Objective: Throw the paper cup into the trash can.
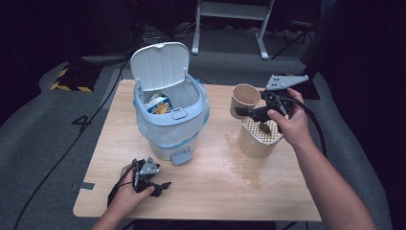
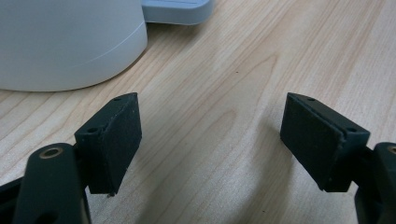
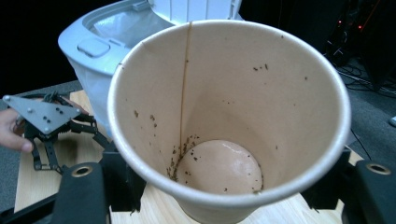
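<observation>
We hold the paper cup (image 3: 229,126) in our right tongs (image 1: 250,112), tipped just beside the open bin (image 1: 170,108), left tongs (image 2: 212,140) wide and empty; wet dregs could drip onto the surface (image 1: 215,182).

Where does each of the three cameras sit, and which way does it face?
High view: above the person's side, looking forward and down at the table; forearms, both hands.
Left gripper view: on the left gripper, facing bare wood; open jaws.
Right gripper view: on the right gripper, facing into the paper cup it holds.
All share the bin.
</observation>
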{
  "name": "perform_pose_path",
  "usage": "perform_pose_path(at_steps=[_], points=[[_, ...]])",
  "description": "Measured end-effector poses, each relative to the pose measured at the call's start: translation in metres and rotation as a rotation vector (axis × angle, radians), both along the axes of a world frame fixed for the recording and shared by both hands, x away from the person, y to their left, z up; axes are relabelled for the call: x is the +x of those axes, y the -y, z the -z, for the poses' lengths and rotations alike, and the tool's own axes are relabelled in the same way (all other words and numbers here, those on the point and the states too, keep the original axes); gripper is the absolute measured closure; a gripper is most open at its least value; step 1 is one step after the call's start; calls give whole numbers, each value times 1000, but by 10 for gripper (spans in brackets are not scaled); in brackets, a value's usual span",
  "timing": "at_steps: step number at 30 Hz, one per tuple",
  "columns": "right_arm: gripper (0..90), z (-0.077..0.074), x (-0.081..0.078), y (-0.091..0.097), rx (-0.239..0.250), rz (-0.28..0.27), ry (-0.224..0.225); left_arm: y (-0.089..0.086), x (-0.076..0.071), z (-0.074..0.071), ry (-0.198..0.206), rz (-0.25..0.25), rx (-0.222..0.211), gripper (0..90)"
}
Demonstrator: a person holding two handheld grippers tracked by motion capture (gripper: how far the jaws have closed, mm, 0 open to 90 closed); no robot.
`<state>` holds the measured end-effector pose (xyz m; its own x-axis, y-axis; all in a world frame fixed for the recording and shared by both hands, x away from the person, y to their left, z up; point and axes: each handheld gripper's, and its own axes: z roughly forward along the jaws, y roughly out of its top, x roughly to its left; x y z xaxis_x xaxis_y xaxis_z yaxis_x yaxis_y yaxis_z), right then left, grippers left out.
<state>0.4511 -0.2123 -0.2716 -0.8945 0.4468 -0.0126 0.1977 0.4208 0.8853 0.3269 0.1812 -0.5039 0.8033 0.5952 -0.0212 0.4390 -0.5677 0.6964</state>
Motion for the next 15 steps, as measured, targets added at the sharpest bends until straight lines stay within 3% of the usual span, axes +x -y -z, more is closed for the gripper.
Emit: perform_pose_path(at_steps=[8, 15], points=[[300, -12, 9, -34, -9, -10, 10, 0, 2, 0, 0, -9, 2, 193], [300, -25, 19, -62, 50, -22, 13, 1, 2, 0, -1, -8, 2, 190]])
